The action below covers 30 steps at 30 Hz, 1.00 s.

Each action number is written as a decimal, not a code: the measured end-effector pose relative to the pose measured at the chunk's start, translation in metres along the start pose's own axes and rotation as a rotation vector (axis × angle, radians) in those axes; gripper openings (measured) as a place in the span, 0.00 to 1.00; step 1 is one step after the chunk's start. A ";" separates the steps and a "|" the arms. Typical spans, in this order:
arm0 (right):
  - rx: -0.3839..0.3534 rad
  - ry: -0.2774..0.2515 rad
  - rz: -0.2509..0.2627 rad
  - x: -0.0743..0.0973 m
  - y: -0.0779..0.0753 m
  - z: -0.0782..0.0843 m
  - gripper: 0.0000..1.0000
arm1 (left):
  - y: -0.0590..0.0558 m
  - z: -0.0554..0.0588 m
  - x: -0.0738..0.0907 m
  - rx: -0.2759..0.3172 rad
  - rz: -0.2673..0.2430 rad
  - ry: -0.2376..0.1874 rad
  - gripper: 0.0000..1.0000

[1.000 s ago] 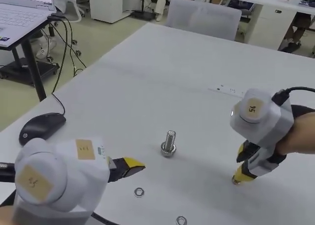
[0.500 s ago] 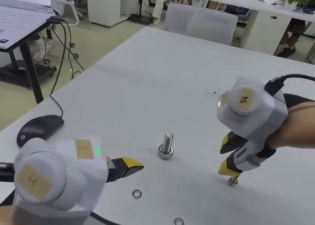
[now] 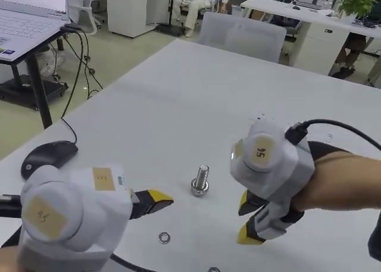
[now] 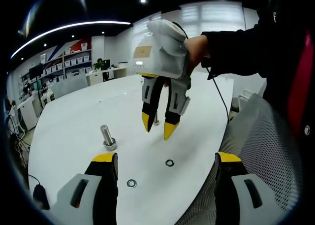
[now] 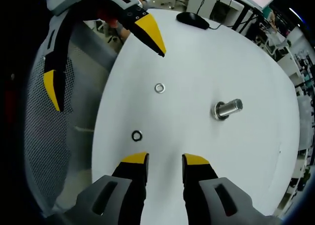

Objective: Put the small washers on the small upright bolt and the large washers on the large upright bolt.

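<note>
A large upright bolt (image 3: 200, 180) stands mid-table with a washer around its foot; it also shows as the bolt (image 4: 107, 137) and the bolt (image 5: 227, 108). Two loose washers lie in front of it: a washer (image 3: 164, 238), (image 4: 131, 183), (image 5: 159, 88) and a second washer (image 4: 170, 162), (image 5: 137, 135). My right gripper (image 3: 246, 219), (image 4: 158, 126), (image 5: 165, 161) hovers right of the bolt, open with nothing between its jaws. A thin upright piece (image 4: 156, 120), maybe the small bolt, shows behind its fingers. My left gripper (image 3: 152, 202), (image 4: 167, 158) is low at the front left, open wide and empty.
A black mouse (image 3: 47, 155) with its cable lies at the table's left edge. A laptop (image 3: 27, 13) sits on a side table to the far left, and a grey chair (image 3: 241, 34) stands behind the far edge. The white tabletop (image 3: 196, 105) stretches beyond the bolt.
My right gripper has lifted and moved left from a small object on the table toward the large bolt. The left gripper has stayed put.
</note>
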State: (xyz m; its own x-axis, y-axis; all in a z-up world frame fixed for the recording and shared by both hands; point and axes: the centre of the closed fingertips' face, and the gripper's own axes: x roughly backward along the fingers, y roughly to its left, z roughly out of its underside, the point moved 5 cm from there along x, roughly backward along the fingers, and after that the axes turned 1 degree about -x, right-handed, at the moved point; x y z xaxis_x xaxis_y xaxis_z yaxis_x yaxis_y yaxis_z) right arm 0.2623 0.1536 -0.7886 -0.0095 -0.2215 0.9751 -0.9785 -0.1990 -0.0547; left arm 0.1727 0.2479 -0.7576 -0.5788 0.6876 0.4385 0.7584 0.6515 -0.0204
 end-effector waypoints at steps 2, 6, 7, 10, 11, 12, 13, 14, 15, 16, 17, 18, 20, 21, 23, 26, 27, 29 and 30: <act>0.003 -0.002 -0.012 -0.005 0.005 -0.003 0.28 | 0.000 0.000 0.000 -0.001 0.002 0.001 0.80; 0.002 -0.011 -0.040 -0.015 0.014 -0.009 0.28 | -0.001 0.000 0.000 0.002 0.006 0.002 0.80; 0.008 -0.006 -0.049 -0.019 0.017 -0.010 0.28 | -0.001 0.000 0.000 0.002 0.005 0.000 0.80; 0.019 0.003 -0.070 -0.026 0.025 -0.011 0.27 | 0.000 0.000 -0.001 0.005 0.005 -0.002 0.80; 0.023 0.005 -0.078 -0.028 0.027 -0.012 0.27 | 0.000 0.000 -0.001 0.006 0.005 -0.002 0.80; 0.024 0.006 -0.082 -0.029 0.028 -0.012 0.27 | 0.000 0.000 -0.001 0.007 0.006 -0.003 0.80; 0.025 0.006 -0.088 -0.031 0.030 -0.012 0.27 | 0.000 0.000 -0.001 0.008 0.007 -0.002 0.80; 0.024 0.005 -0.092 -0.032 0.031 -0.013 0.27 | 0.000 0.000 -0.001 0.008 0.007 -0.001 0.80; 0.022 0.005 -0.095 -0.034 0.032 -0.013 0.26 | 0.000 0.000 -0.001 0.008 0.007 -0.001 0.80; 0.022 0.006 -0.098 -0.035 0.033 -0.012 0.26 | 0.000 0.000 -0.001 0.009 0.008 -0.001 0.80; 0.022 0.011 -0.104 -0.037 0.035 -0.012 0.26 | -0.001 0.000 -0.002 0.009 0.008 0.001 0.80; 0.021 0.014 -0.109 -0.038 0.036 -0.011 0.26 | -0.001 0.000 -0.002 0.009 0.008 0.002 0.80; 0.022 0.019 -0.115 -0.041 0.039 -0.010 0.26 | -0.001 0.000 -0.002 0.010 0.010 0.003 0.80; 0.022 0.019 -0.118 -0.042 0.039 -0.010 0.25 | -0.001 0.001 -0.002 0.010 0.011 0.004 0.80; 0.021 0.022 -0.120 -0.043 0.041 -0.009 0.25 | -0.002 0.001 -0.003 0.013 0.016 0.010 0.80; 0.023 0.025 -0.120 -0.043 0.041 -0.008 0.24 | -0.004 0.003 -0.003 0.016 0.025 0.021 0.79; 0.024 0.024 -0.118 -0.043 0.041 -0.008 0.23 | -0.004 0.003 -0.004 0.016 0.026 0.025 0.79; 0.025 0.025 -0.117 -0.042 0.040 -0.008 0.23 | -0.004 0.004 -0.004 0.016 0.028 0.029 0.79; 0.026 0.026 -0.115 -0.043 0.040 -0.008 0.22 | -0.005 0.004 -0.004 0.018 0.031 0.033 0.79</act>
State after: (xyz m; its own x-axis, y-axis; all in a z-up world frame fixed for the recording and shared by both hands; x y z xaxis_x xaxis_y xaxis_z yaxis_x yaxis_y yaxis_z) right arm 0.2219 0.1631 -0.8304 0.0969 -0.1714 0.9804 -0.9678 -0.2463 0.0525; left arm 0.1703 0.2434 -0.7630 -0.5447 0.6969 0.4665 0.7702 0.6358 -0.0503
